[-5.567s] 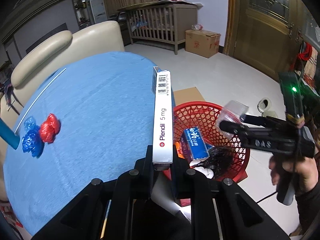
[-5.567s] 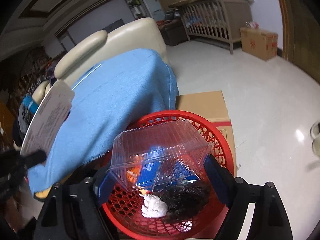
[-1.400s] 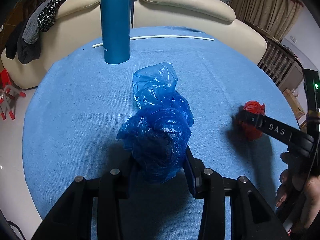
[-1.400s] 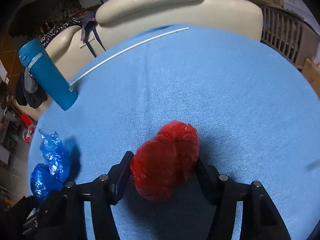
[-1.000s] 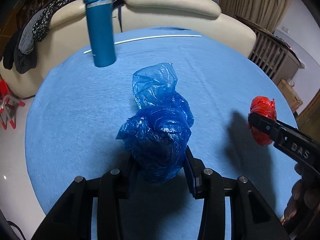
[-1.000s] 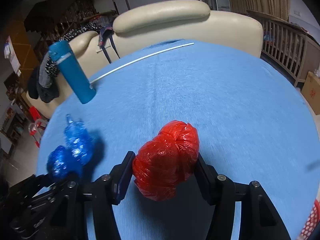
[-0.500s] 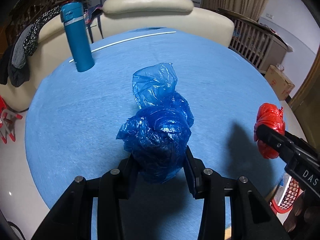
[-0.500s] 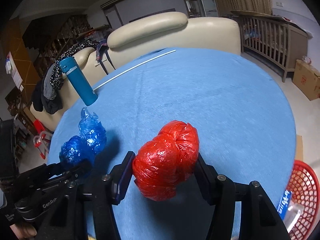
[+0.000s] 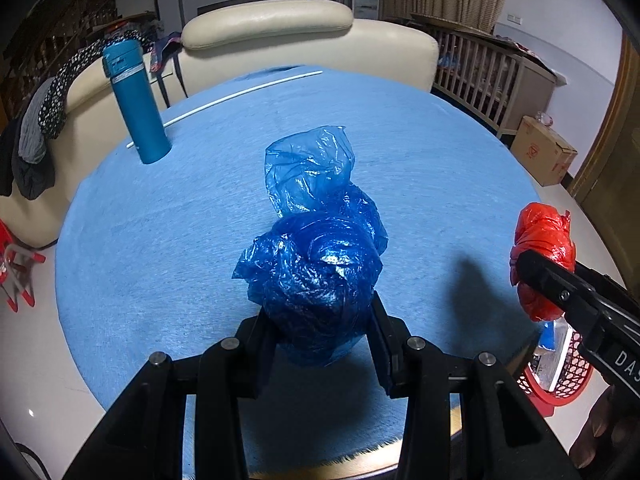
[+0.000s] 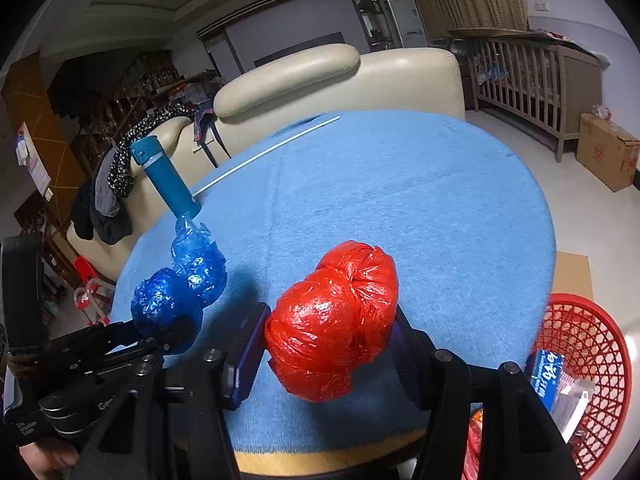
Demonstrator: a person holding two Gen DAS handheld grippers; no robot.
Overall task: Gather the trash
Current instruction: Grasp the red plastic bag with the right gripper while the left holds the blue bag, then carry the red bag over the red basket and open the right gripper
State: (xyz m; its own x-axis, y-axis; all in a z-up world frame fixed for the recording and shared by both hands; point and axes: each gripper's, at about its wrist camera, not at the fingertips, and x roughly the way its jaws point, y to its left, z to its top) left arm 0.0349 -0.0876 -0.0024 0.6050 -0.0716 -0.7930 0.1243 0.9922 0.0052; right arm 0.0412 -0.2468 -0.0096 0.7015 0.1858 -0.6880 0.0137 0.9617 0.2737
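**Both bags lifted back toward the basket**

Since half a second ago, both bundles have been drawn back from the round blue-clothed table [image 9: 420,152]. The crumpled blue plastic bag [image 9: 316,264] is clamped in the left gripper [image 9: 320,324], the knotted red plastic bag [image 10: 336,324] in the right gripper [image 10: 328,356]. The red mesh basket [image 10: 588,340] is seen beside the table's edge. A slipped grip on slick film could drop either bag short.

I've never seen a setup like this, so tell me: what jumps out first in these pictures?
Two bright crumpled plastic bags, each pinched between black fingers above the blue round table: a blue bag in the left gripper and a red bag in the right gripper. A red basket holding trash stands beside the table.
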